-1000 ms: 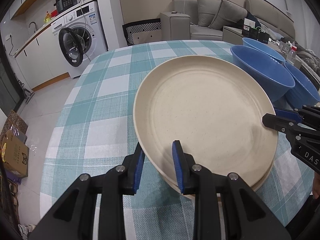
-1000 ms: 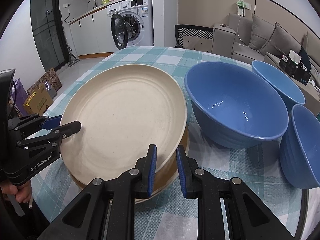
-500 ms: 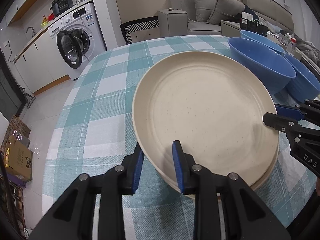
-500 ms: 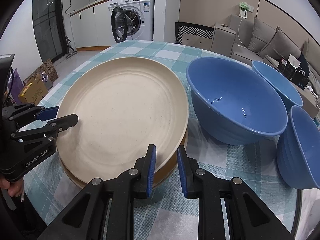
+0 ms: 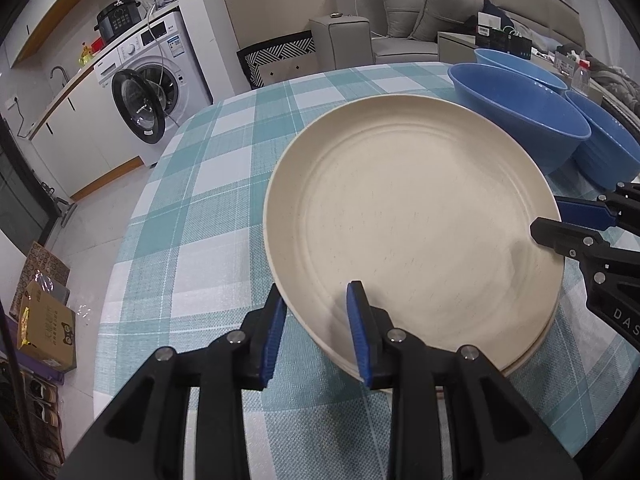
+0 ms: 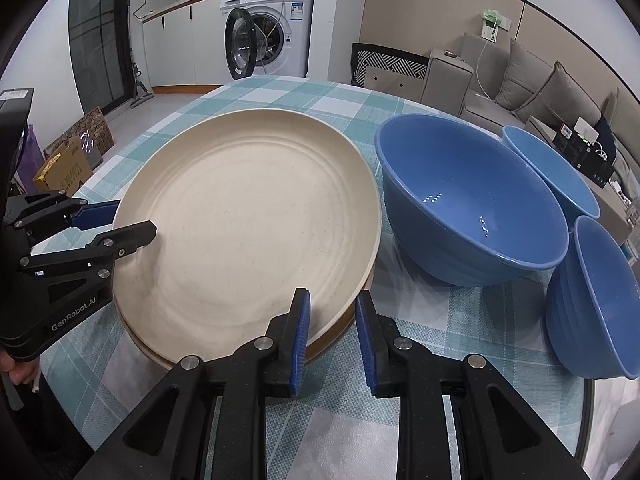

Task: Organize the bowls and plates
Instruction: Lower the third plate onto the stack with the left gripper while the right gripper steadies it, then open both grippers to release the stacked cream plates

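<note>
**A:** So what's the layout? Checked bench (image 5: 192,216), and then?

**B:** The big cream plate (image 5: 412,216) sits on a brownish plate (image 6: 340,336), which only shows as an edge underneath. Three blue bowls are on the right side: the large bowl (image 6: 472,208) is just beside the cream plate's rim, with the far bowl (image 6: 560,168) and the near bowl (image 6: 592,300) close behind it.

**A:** And the fingers?

**B:** The left fingers (image 5: 358,320) straddle the cream plate's near-left rim, one pad outside and one over the inside. They've just been easing apart and look slack on it. The right fingers (image 6: 302,320) straddle the near-right rim with only a narrow gap. Honestly can't tell if those pads are pinching or just sitting there. The large bowl is near their outer finger, not touching.
</note>
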Demonstrator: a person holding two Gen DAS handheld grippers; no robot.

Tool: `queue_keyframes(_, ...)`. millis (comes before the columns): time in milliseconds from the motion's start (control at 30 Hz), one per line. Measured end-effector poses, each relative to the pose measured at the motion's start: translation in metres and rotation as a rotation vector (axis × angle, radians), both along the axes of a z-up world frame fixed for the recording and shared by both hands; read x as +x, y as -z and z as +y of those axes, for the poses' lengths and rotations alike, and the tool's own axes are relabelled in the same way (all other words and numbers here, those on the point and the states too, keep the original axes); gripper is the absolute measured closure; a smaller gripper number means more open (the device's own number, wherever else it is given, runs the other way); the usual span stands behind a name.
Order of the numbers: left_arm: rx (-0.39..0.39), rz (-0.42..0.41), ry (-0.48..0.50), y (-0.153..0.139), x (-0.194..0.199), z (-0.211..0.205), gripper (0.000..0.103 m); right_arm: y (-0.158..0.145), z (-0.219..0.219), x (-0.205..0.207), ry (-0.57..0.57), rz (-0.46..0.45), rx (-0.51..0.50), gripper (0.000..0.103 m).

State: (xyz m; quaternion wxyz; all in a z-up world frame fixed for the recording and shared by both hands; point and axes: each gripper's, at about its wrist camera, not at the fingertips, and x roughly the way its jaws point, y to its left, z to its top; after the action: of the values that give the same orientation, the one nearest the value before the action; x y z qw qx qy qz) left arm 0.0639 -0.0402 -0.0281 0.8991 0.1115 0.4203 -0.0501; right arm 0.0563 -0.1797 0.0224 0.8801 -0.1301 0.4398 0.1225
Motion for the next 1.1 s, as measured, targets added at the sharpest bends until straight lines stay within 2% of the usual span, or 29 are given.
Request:
queue_keyframes(300,0.04,0.0,0.015,0.002,-0.002,-0.005,0.07,0.001,0.001,-0.002,-0.005,-0.005,-0.024,0.078)
queue_keyframes(633,0.073,-0.001,0.045,0.005,-0.003,-0.011,0.056,0.001,0.001,-0.003,-0.011,-0.007,-0.027,0.07)
queue_keyframes(900,0.069,0.005,0.058,0.004,-0.003,-0.011,0.054,0.004,0.005,-0.004,-0.032,-0.009,-0.039,0.059)
queue_keyframes(1033,0.049,0.014,0.065,0.004,-0.003,-0.009,0.049,-0.001,0.004,-0.005,-0.031,-0.032,-0.014,0.052)
queue_keyframes(1100,0.041,0.018,0.067,0.004,-0.002,-0.009,0.048,-0.005,0.002,-0.006,-0.031,-0.045,0.01,0.045)
